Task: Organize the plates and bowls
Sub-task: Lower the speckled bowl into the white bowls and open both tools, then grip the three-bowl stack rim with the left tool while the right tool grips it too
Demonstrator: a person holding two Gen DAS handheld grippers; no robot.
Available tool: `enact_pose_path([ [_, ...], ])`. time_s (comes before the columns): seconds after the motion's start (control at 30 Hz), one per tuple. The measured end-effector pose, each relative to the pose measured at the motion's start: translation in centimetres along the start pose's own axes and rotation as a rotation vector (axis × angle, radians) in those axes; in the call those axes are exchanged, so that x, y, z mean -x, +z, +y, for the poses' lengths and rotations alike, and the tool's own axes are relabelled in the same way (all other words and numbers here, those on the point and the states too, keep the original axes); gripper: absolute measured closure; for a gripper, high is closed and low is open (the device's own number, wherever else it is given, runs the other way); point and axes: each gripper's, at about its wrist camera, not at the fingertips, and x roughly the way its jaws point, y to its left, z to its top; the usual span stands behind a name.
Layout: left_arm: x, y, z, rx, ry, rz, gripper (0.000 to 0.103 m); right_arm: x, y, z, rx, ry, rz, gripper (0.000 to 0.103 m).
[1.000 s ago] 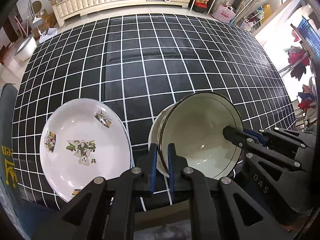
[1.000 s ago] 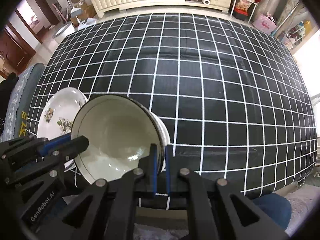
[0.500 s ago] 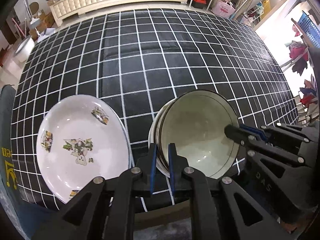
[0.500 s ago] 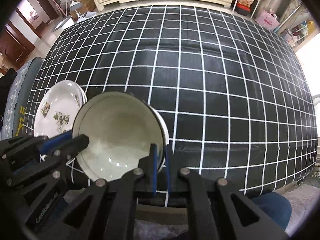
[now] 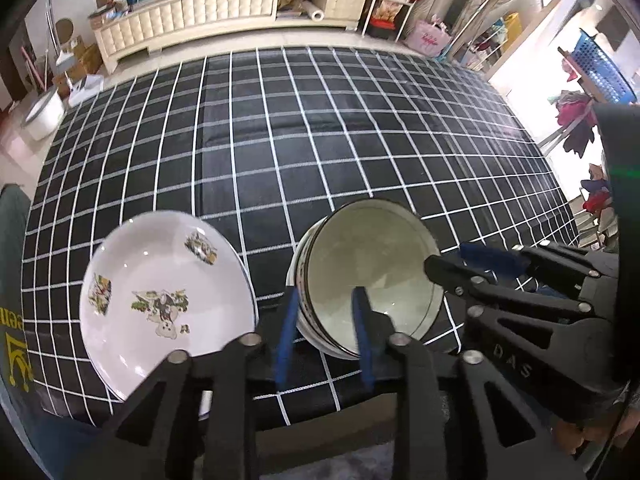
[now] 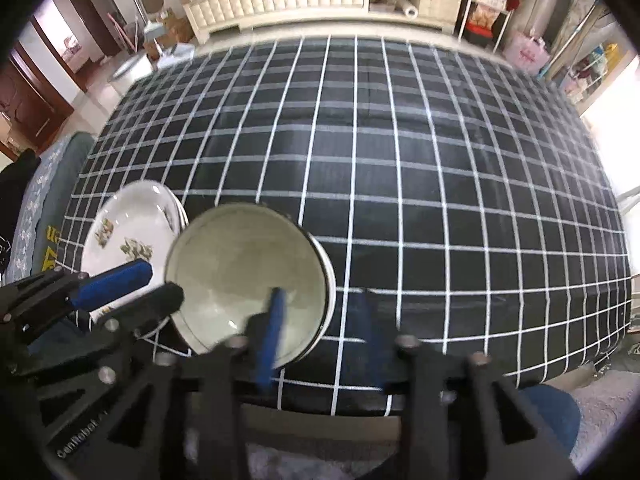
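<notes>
Near the table's front edge, stacked bowls sit beside the cartoon-printed plate; left claw and right claw both gape wide, straddling the rim, holding nothing.

Both wrist views look down close over the table's near edge, sharing the bowls and plates.

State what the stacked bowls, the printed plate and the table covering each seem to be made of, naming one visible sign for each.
Bowls: probably glazed ceramic, perhaps enamel; glossy pale inside with highlights and a thin dark rim line.
Plate: likely glazed ceramic or melamine; smooth white shine and printed decals.
Table covering: seems woven cloth, matt black with a white grid and a fold crease.
</notes>
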Motion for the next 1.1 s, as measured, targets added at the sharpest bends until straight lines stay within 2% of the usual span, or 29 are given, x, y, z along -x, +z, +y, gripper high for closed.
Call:
enact_pose_path([
  [0.17, 1.7, -0.3, -0.5, 0.008, -0.022, -0.033, 0.062, 2.0, -0.1, -0.1, -0.005, -0.005, -0.067, 0.040],
  [0.3, 3.0, -1.0, 0.1, 0.006, -0.081, -0.067, 0.039, 3.3, -0.9, -0.6, -0.019, 0.006, -0.107, 0.033],
  [0.33, 3.3, -1.2, 0.3, 0.004, -0.093, -0.076, 0.037, 3.7, -1.2, -0.7, -0.027, 0.001, -0.121, 0.030],
  [0.53, 3.8, -2.6, 0.8, -0.025, -0.116, -0.083, 0.029, 3.8, -2.0, 0.2, -0.025, -0.039, -0.177, 0.024],
  [0.7, 3.3, -2.9, 0.9, -0.070, -0.131, -0.074, 0.029, 3.6, -2.7, 0.5, -0.016, -0.096, -0.195, 0.021],
  [0.87, 2.3, -2.4, 1.3, -0.103, -0.165, -0.055, 0.029, 2.3, -2.5, 0.0, -0.072, -0.080, -0.156, 0.020],
  [1.1, -0.6, -1.4, 2.3, -0.084, -0.253, 0.012, 0.029, -0.4, -2.4, -1.1, -0.144, -0.030, -0.073, 0.020],
])
